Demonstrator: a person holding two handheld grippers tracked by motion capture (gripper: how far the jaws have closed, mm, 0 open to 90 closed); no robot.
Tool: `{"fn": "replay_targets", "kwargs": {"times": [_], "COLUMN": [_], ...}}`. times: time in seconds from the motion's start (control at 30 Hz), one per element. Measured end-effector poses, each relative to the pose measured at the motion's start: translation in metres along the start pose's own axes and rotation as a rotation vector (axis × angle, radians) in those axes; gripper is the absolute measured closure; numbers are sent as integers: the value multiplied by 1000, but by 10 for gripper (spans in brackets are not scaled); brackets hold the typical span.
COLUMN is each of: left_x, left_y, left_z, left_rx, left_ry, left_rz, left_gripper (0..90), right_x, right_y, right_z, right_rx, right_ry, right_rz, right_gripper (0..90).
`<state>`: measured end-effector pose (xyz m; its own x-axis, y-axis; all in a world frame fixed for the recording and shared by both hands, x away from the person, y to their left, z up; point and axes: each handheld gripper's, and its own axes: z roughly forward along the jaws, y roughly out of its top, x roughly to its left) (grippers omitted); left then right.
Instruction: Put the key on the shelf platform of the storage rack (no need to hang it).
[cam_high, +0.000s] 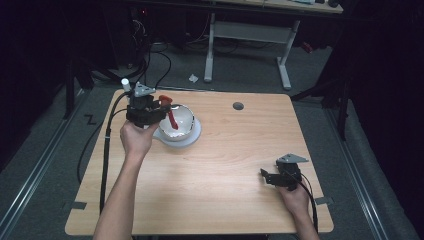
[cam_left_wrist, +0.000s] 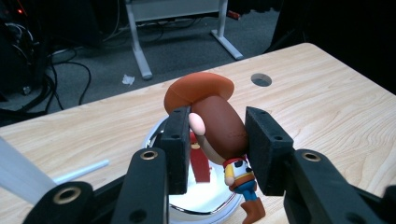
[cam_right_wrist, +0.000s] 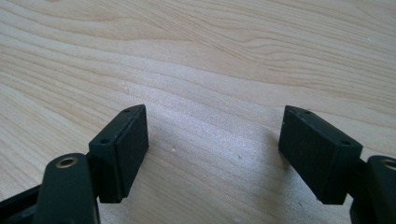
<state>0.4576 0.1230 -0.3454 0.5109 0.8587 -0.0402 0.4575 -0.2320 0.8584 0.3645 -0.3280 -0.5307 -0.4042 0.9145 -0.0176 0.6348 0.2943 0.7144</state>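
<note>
Apparently the left tongs (cam_left_wrist: 217, 149) hold a cowboy figure (cam_left_wrist: 219, 135) by its head, above a white bowl (cam_high: 181, 121) w/ a red piece inside; placing it looks not yet done. Its long axis is tilted, hat up-left, boots down-right. Right tongs (cam_right_wrist: 212, 154) gape wide, empty, over the bare bench (cam_high: 235, 165).

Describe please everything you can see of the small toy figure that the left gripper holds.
The toy figure is a cowboy doll of smooth plastic: orange-brown hat, large brown head, yellow shirt, blue trousers, brown boots. The left gripper clamps its head between both jaws. It hangs tilted above the white bowl, boots down.
</note>
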Motion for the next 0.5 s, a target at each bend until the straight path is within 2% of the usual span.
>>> {"fn": "replay_targets", "kwargs": {"times": [0.2,0.5], "left_x": [0,-3], "left_y": [-9,-21], "left_z": [15,33], "left_rx": [42,70], "left_ry": [10,-12], "left_rz": [-8,-15], "left_gripper": [624,623], "right_x": [0,0], "right_y": [0,0], "right_z": [0,0], "right_rx": [0,0], "right_ry": [0,0], "right_rz": [0,1], "right_gripper": [242,242]}}
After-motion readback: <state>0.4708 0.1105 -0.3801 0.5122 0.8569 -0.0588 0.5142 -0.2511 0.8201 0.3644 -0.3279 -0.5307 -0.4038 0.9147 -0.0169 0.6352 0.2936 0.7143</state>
